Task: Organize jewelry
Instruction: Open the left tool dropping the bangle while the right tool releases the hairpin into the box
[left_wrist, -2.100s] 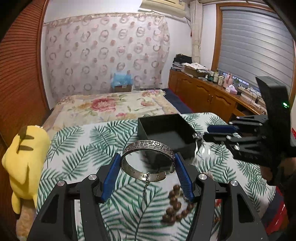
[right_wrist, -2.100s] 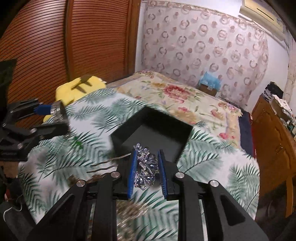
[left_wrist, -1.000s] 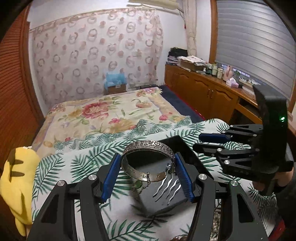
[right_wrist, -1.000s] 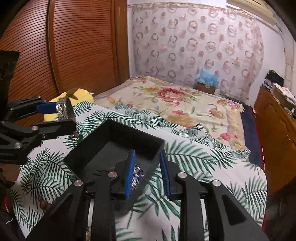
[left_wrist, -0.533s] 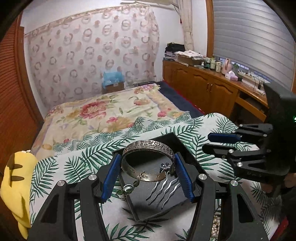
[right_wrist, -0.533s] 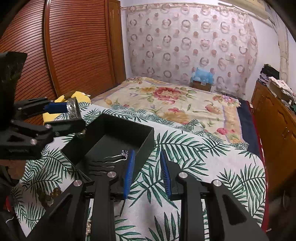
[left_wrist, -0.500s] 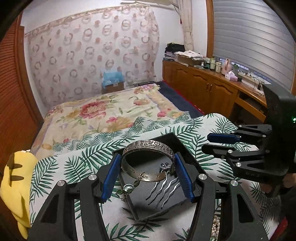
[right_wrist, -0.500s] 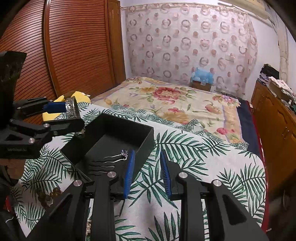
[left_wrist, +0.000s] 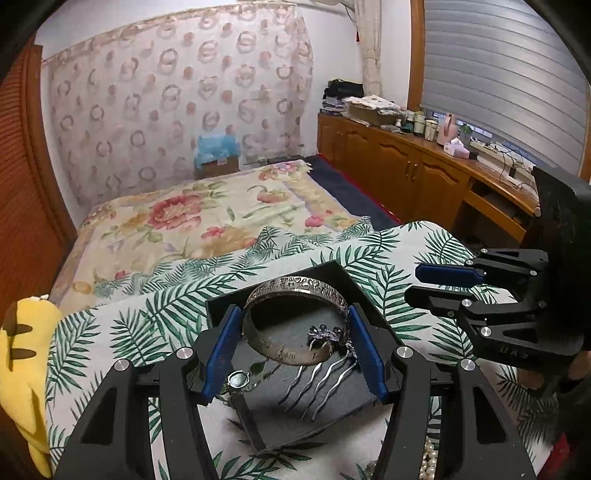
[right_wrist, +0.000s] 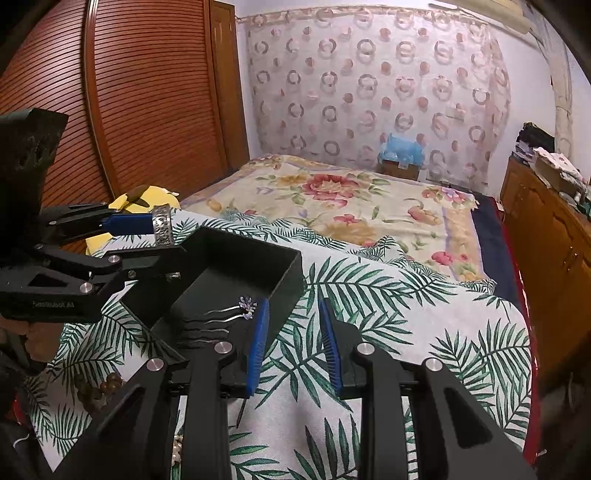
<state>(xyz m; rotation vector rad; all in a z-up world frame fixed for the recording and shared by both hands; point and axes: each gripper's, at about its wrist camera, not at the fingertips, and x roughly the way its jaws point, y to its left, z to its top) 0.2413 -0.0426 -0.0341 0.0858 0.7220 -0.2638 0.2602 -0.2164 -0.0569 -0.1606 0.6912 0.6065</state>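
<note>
My left gripper (left_wrist: 295, 332) is shut on an engraved silver bangle (left_wrist: 295, 291), held level just above an open black box (left_wrist: 251, 417) on the palm-leaf cloth. Inside the box lie a silver hair comb (left_wrist: 321, 369) with a blue jewelled top and a small green pendant (left_wrist: 240, 378) at its left wall. In the right wrist view the same box (right_wrist: 280, 266) sits left of my right gripper (right_wrist: 293, 332), which is open with only cloth between its blue pads. The comb (right_wrist: 236, 310) rests on the box floor. The left gripper (right_wrist: 166, 240) holds the bangle (right_wrist: 162, 225) over the box's left rim.
Brown beads (right_wrist: 99, 387) lie on the cloth near the box, and a pearl strand (left_wrist: 428, 458) lies at the near edge. A yellow plush toy (left_wrist: 22, 362) sits at the cloth's left end. A floral bedspread (left_wrist: 207, 214) stretches behind; wooden cabinets (left_wrist: 424, 177) line the right.
The right gripper has drawn back from the box, leaving the hair comb lying inside. The left gripper has carried the bangle over the box and a little lower.
</note>
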